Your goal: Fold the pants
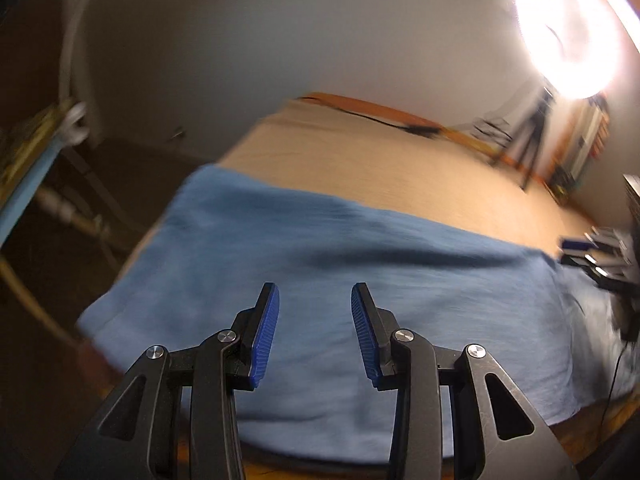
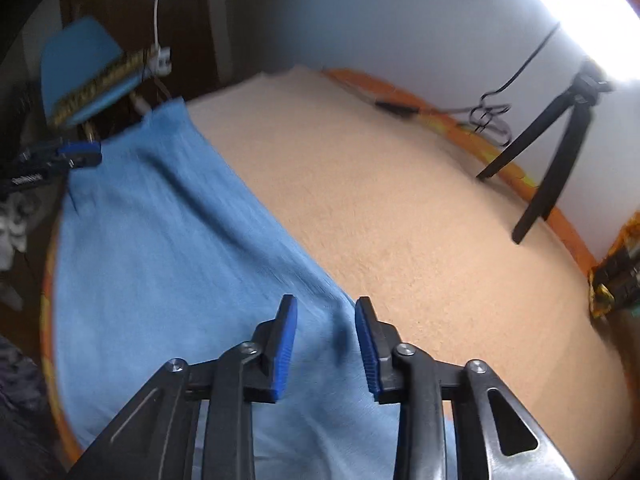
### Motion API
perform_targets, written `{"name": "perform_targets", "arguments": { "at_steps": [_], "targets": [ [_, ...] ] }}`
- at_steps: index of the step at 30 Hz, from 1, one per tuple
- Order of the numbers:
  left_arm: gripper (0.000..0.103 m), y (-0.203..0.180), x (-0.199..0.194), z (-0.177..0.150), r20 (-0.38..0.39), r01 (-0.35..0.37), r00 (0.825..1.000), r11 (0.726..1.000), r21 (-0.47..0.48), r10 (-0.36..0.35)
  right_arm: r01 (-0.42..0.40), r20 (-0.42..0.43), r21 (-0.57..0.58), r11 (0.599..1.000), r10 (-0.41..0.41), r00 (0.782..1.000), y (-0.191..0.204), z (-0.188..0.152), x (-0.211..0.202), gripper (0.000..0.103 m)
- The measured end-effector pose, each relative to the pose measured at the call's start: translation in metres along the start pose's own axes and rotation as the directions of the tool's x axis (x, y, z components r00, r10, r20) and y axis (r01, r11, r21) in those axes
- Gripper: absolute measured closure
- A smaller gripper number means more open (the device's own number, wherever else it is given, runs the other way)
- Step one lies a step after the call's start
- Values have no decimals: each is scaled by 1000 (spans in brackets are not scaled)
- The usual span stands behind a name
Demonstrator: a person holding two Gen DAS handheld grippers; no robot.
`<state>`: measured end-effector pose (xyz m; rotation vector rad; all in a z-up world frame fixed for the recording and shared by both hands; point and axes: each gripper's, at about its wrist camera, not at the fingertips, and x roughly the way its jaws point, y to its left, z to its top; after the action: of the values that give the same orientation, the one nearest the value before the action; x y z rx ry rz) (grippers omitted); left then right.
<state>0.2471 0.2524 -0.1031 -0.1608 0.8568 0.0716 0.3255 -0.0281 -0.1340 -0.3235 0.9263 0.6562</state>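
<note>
The soft matt blue cloth pants (image 2: 168,248) lay on a nubbly beige textile cover (image 2: 400,208); the ribbed blue plastic pads (image 1: 264,336) sat on matt black fingers.

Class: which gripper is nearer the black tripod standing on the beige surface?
Right. The right gripper hangs over the pants' edge, toward the tripod; the left gripper is farther away.

The pants (image 1: 320,264) are plain light blue, filling the lower part of the frame. The bed cover (image 2: 400,208) beneath is pale peach with an orange edge. Both grippers (image 1: 315,300) (image 2: 326,308) are black with ribbed dark-blue pads. At upper right the tripod (image 2: 560,140) is black against a white wall (image 2: 360,12).
</note>
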Motion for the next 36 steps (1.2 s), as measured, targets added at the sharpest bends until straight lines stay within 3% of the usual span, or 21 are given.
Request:
{"name": "perform_targets", "arguments": {
  "at_steps": [3,6,9,12,14,17,23,29,36],
  "targets": [
    [67,40,0,-10,-2,-108,994,994,-30,108,-95,38,51,994,94,995,19,-7,-21,66],
    [67,87,12,-26,-67,-201,979,975,-92,195,-161,18,37,986,160,987,52,-21,-27,64],
    [67,119,1,-34,-59,-210,978,960,-185,202,-180,-45,17,984,181,983,87,-41,-22,64],
    [67,139,-19,-36,-24,-179,984,948,-262,179,-187,-86,19,982,188,978,110,-58,-18,64],
    [66,150,-27,-37,-10,-124,992,942,-312,128,-219,-120,46,975,223,967,122,-69,-14,64],
    [50,158,-28,-38,-11,-39,999,927,-372,38,-229,-131,54,972,234,963,131,-78,-14,63],
    [50,163,-6,-43,-76,53,991,862,-505,-106,-237,-74,97,967,245,967,128,-74,-18,62],
    [50,159,7,-56,-98,57,985,806,-590,-142,-246,-79,66,967,251,965,140,-72,-11,62],
    [49,162,4,-53,-61,31,994,787,-616,-87,-245,-61,59,968,249,967,139,-72,-20,62]
  ]
}}
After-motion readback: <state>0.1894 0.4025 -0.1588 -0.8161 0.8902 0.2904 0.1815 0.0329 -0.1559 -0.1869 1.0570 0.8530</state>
